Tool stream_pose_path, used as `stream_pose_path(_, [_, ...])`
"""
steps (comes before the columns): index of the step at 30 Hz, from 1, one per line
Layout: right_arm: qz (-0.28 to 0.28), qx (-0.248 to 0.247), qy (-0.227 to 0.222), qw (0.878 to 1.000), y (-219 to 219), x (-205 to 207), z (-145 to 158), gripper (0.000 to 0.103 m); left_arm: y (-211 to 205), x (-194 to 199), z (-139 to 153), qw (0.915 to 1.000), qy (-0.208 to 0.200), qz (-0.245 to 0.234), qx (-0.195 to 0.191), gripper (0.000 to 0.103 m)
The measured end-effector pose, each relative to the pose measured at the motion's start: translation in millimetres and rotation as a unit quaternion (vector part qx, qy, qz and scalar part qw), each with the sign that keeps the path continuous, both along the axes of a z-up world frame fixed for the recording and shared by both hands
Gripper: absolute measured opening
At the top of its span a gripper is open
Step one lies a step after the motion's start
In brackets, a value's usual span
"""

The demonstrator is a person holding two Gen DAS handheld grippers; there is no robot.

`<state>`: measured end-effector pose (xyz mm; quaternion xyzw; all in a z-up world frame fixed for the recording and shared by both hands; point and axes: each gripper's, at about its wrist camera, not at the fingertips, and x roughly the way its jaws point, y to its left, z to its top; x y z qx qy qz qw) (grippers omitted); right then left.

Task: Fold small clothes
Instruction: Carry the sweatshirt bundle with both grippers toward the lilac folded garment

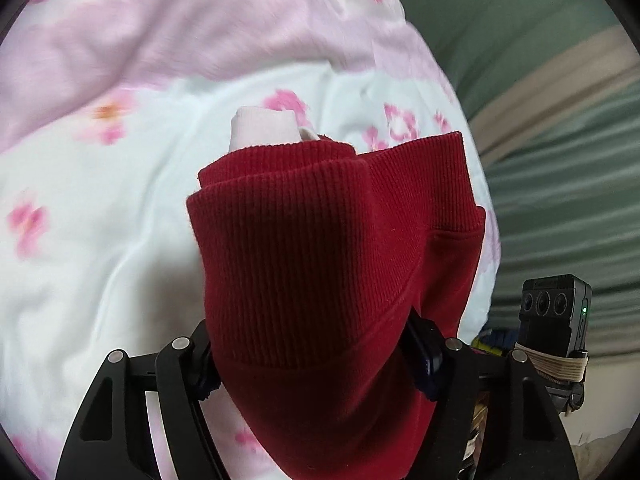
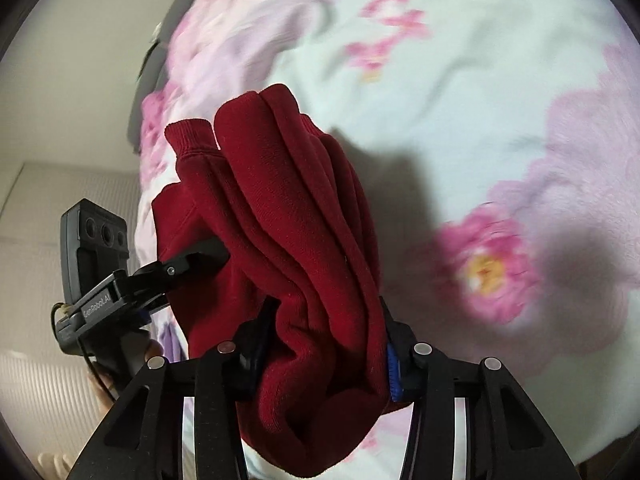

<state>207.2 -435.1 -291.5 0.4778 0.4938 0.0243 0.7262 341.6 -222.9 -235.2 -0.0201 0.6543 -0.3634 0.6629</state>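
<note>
**Over the bed, both hands full of red**

Above the floral pink-and-white quilt [image 1: 100, 216], both my grippers clamp the dark red ribbed-knit garment [image 1: 304, 264] — left gripper [image 1: 316, 364] on its cuffed end, right gripper [image 2: 320, 360] on bunched folds. Best keep it taut and level — slack would spoil the crease.

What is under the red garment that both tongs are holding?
Under the red garment lies a floral bedspread, and a pale pink cloth peeks out past its far edge. Whatever lies directly beneath is covered.
</note>
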Motion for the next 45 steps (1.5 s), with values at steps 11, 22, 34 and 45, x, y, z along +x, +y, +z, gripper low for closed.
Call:
stream_pose_path(11, [0.154, -0.041, -0.069, 0.985, 96, 38, 116, 0.045, 128, -28, 122, 0.988, -0.073, 0.135, -0.017, 0.073])
stream_pose_path(22, [0.283, -0.056, -0.134, 0.948, 240, 78, 184, 0.045, 311, -47, 176, 0.9617, -0.126, 0.242, -0.023, 0.073])
stream_pose_path(34, [0.295, -0.039, -0.116, 0.948, 484, 122, 170, 0.045, 559, 5, 162, 0.9677, -0.096, 0.233, 0.006, 0.074])
stream_pose_path(45, [0.283, -0.042, -0.107, 0.952, 628, 150, 166, 0.045, 690, 120, 145, 0.9768, -0.073, 0.201, 0.01, 0.075])
